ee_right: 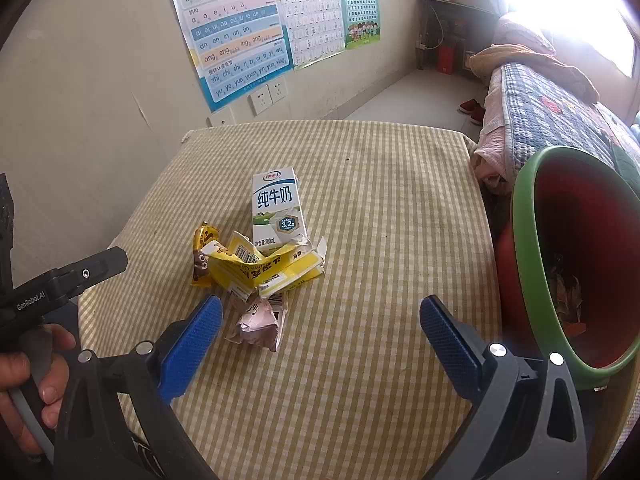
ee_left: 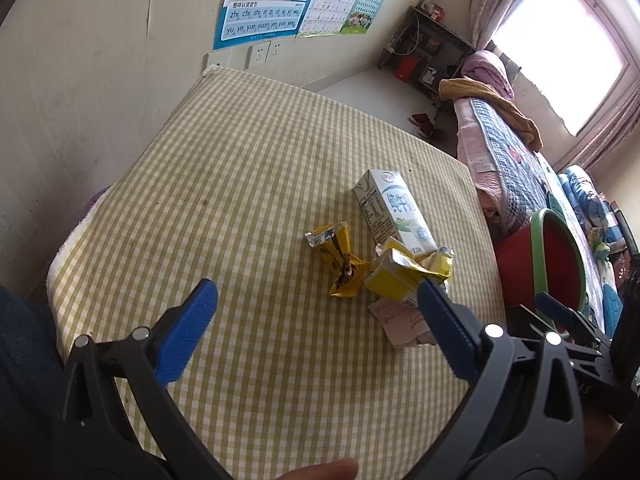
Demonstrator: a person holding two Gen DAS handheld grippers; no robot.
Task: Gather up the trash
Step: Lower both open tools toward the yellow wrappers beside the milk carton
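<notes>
A: Yellow cardboard, torn and crushed – this yellow box is lying in the middle of the trash pile on the checked worktop. The white milk carton is lying just behind it and touching it, a brown-and-yellow wrapper is sitting at its left, and a crumpled pink packet is resting at the near side.

B: And the grippers, are they holding something?

A: No. The right gripper is hovering wide open above the worktop, nothing between its blue pads, and the pink packet is lying near its left pad. The left gripper is also hanging wide open and empty, with the pile just ahead of it.

B: What is risking to go wrong?

A: I am thinking the pieces are overlapping too much. If one gripper is closing on the yellow box, it may be dragging the carton or pushing the thin wrapper away. The pink packet is flat and soft, so the pads may be sliding over it. Also the red bin with a green rim is standing beside the worktop's right edge, below it; a loose piece may be falling beside the bin, and two grippers so close may be bumping.
</notes>
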